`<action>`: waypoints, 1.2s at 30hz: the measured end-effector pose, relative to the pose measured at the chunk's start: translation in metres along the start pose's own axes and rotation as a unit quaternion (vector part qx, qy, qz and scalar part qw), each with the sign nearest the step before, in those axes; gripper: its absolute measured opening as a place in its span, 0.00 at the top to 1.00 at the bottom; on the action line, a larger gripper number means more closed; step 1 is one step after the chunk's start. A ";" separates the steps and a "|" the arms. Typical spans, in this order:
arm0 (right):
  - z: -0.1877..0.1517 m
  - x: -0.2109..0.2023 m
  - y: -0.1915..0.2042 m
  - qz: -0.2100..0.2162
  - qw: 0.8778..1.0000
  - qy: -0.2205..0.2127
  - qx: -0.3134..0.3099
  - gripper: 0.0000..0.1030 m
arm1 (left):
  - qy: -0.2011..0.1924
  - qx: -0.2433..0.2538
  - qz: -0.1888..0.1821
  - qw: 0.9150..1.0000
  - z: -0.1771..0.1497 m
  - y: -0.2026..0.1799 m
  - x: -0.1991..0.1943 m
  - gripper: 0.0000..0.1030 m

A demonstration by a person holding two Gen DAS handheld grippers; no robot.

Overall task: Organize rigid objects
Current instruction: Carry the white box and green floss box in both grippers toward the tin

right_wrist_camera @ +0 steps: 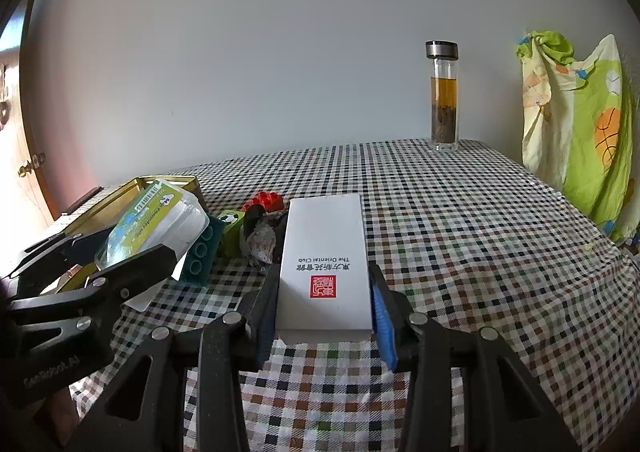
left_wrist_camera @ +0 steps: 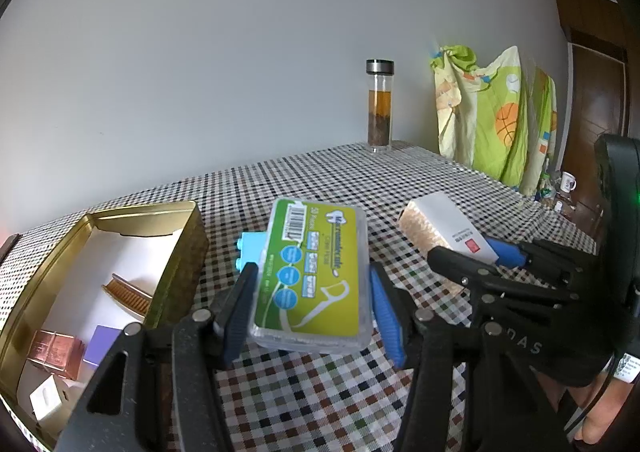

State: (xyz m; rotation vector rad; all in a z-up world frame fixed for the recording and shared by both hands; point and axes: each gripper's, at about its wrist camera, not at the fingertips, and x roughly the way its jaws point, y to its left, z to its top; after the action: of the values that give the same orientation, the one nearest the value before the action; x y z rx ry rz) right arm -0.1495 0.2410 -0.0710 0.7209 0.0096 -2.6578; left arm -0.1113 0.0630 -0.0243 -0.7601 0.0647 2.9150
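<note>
While each gripper pinches a box — floss case, white carton — bricks, gold tin crowd left.

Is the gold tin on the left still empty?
No: the left wrist view shows the open gold tin already holding a copper-coloured box, a purple block and a comb-like piece.

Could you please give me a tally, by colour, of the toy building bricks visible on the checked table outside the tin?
Light blue brick: 1
Teal brick: 1, perhaps the same brick seen from the other side
Lime green brick: 1
Red brick: 1
Total: 4 if the blue and teal are separate, otherwise 3
</note>
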 end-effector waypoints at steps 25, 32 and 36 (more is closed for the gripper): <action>-0.001 -0.009 0.002 -0.004 0.999 -0.039 -0.005 0.58 | -0.051 -0.025 0.021 0.998 0.000 0.010 -0.019 0.47; -0.001 -0.009 0.010 -0.001 0.999 -0.040 -0.012 0.58 | -0.074 -0.032 0.032 0.996 -0.003 0.016 -0.030 0.47; -0.003 -0.010 0.019 0.008 0.999 -0.041 -0.015 0.58 | -0.076 -0.041 0.034 0.996 -0.004 0.024 -0.034 0.47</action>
State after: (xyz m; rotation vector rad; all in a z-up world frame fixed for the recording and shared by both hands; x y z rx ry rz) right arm -0.1329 0.2274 -0.0668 0.5993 0.0226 -2.6638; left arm -0.0832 0.0350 -0.0112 -0.5560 -0.0440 3.0470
